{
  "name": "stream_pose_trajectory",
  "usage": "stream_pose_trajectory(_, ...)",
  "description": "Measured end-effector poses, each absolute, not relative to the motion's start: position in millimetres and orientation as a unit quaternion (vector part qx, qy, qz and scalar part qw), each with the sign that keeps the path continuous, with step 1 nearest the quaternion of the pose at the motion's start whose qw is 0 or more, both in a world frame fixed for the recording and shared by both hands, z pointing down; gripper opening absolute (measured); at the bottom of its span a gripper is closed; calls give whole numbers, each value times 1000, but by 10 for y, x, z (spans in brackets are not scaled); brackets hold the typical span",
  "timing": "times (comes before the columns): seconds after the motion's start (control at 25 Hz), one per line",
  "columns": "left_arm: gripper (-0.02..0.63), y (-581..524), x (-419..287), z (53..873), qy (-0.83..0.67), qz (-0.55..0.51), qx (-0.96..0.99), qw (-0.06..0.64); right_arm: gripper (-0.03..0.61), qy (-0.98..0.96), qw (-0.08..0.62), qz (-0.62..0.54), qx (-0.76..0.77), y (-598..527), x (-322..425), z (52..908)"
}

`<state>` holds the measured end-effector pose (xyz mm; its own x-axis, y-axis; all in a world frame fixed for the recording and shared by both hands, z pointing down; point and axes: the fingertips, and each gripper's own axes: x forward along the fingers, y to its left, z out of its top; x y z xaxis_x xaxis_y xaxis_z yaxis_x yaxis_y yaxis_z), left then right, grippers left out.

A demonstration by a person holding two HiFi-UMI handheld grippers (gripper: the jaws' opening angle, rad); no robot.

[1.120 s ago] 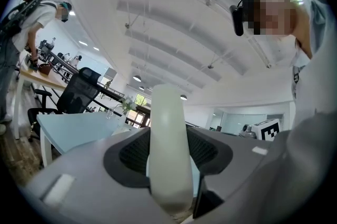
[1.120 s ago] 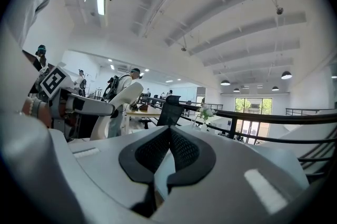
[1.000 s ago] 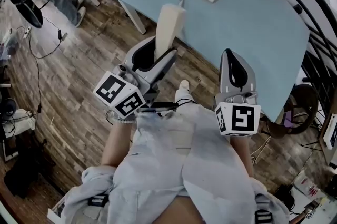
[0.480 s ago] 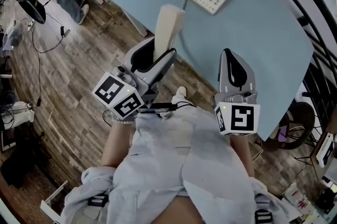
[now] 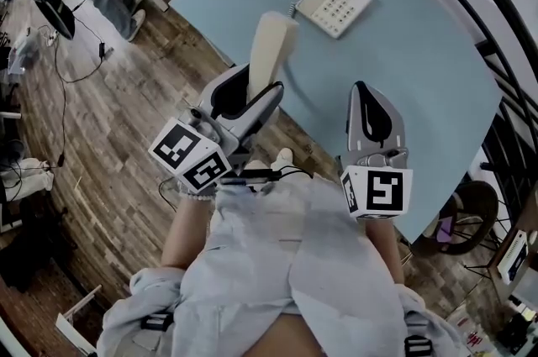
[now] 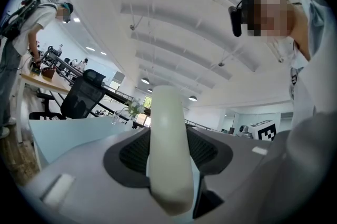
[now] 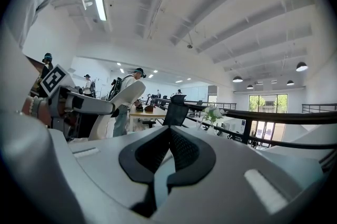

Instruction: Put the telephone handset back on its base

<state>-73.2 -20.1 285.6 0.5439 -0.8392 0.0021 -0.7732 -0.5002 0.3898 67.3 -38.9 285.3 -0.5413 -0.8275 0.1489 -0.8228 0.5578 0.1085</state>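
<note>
- Your left fingers [image 6: 79, 181] are clenched on the lower end of the cream handset [image 5: 273, 40]; the left gripper [image 5: 255, 86] holds it tilted up and away from you, with its upper end over the near-left edge of the counter [image 5: 420, 86].
- The base [image 5: 336, 1] sits further out on the counter, well apart from the handset; its keypad faces up; a coiled cord [image 5: 293, 9] shows at its left end.
- Your right gripper [image 5: 367, 99] hovers over the counter's near edge, right of the handset; its fingers are pressed together with nothing between them.
</note>
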Motion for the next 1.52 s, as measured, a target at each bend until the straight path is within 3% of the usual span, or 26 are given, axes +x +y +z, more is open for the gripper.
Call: stream_pose_trajectory(1.52,209,-835,-746,3001,-457,-86,863,201,6,-860,106,-7,500,-827,823,2935)
